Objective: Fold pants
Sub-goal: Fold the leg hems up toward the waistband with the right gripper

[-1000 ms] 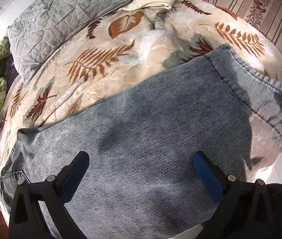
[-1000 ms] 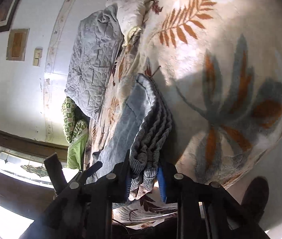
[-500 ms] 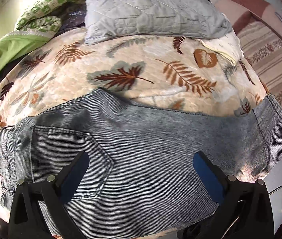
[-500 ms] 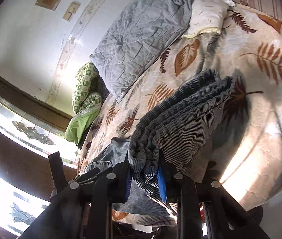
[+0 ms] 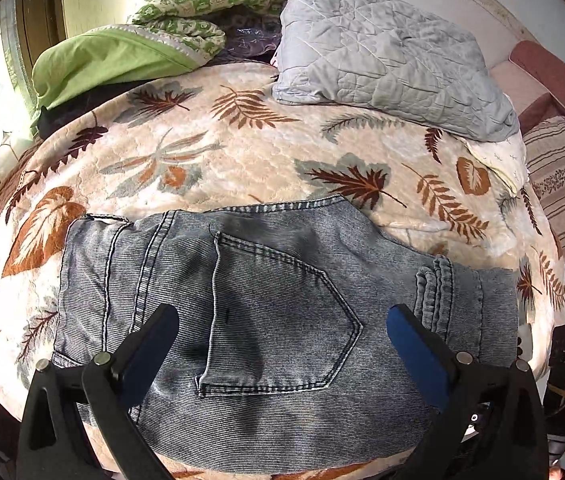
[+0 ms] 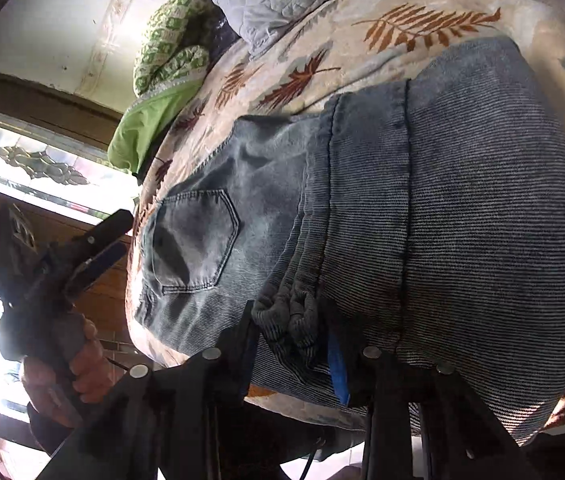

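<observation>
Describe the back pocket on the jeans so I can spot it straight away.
Start at the bed's leaf-print blanket; the folded blue-grey jeans lie across its near edge. The back pocket is the five-sided stitched patch on their upper layer, framed between the open left tool's fingers. Nothing else there has that pointed outline.

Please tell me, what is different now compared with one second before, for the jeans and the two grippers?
The right gripper carried the bunched leg end across and laid it over the upper part of the jeans. Its jaws are now opening, with the denim bunch between them. The left gripper swung over to the back pocket, which was out of its view before. The left jaws stayed open and empty, and the bedding stayed in place.
</observation>
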Tool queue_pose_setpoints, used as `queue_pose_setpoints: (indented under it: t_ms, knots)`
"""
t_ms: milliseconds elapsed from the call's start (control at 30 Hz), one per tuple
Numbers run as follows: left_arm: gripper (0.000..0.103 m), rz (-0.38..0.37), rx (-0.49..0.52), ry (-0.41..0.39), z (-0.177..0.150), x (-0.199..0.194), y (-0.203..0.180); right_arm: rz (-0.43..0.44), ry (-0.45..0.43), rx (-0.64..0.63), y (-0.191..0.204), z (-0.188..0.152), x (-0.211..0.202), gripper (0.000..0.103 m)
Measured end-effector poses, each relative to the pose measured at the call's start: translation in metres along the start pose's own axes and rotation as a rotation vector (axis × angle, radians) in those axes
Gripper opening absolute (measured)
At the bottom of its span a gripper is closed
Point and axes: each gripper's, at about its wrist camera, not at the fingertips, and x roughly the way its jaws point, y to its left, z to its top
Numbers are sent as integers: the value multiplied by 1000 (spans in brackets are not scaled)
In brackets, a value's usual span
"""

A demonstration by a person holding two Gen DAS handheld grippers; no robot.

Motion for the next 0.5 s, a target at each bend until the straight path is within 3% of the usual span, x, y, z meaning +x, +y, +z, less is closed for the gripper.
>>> queue_pose_setpoints:
  t_ms: [33, 100, 200, 267, 500]
  knots:
    - [103, -5, 5, 4, -2, 0, -2, 20, 3, -14, 0, -3, 1, 52]
    - [103, -14, 25, 9, -4, 1, -9, 81, 10, -34, 2, -4, -4, 63]
    - [103, -27, 56, 5, -6, -1, -23, 124, 9, -110, 7, -7, -20, 64]
    - [103, -31, 78, 0, -8, -2, -33, 66, -39, -130, 4, -8, -35, 64]
    - [103, -51, 219, 32, -25, 12, -90, 39, -253, 7, -55, 6, -107, 64]
